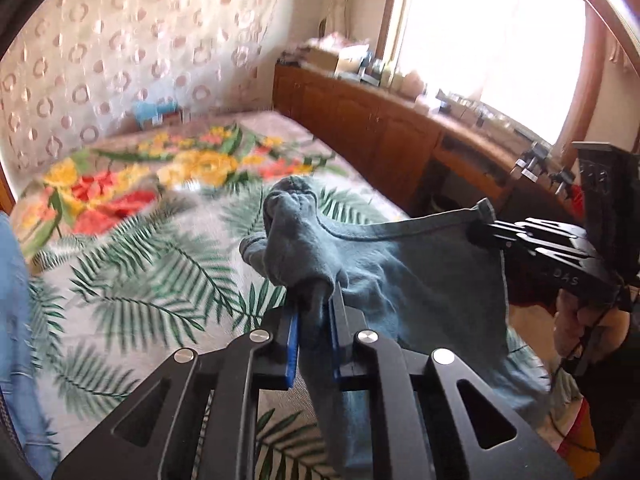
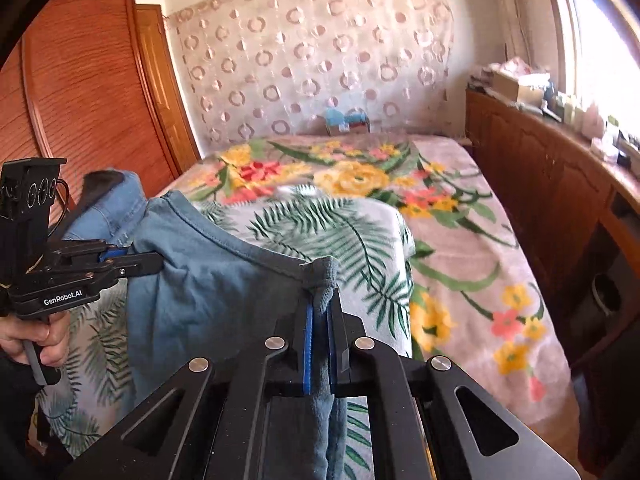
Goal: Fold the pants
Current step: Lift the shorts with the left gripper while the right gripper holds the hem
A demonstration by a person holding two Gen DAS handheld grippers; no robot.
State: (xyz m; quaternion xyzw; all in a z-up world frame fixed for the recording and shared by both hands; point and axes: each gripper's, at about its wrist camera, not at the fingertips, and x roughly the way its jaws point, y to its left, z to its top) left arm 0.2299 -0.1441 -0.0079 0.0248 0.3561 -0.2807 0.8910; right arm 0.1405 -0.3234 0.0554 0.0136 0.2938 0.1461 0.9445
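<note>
Blue-grey pants (image 1: 420, 280) hang stretched between my two grippers above the bed. My left gripper (image 1: 316, 300) is shut on a bunched corner of the fabric, which bulges out past its blue pads. In the same view my right gripper (image 1: 480, 232) pinches the other corner at the right. In the right wrist view my right gripper (image 2: 324, 300) is shut on a rolled edge of the pants (image 2: 208, 288), and the cloth spans left to my left gripper (image 2: 156, 262), held by a hand (image 2: 36, 340).
Below lies a bed with a palm-leaf sheet (image 2: 352, 240) over a floral blanket (image 2: 460, 240). A wooden cabinet (image 2: 540, 184) with clutter runs along the bed's right side under a bright window. A wardrobe (image 2: 88, 88) stands at the left. A denim garment (image 2: 112, 208) lies at the left.
</note>
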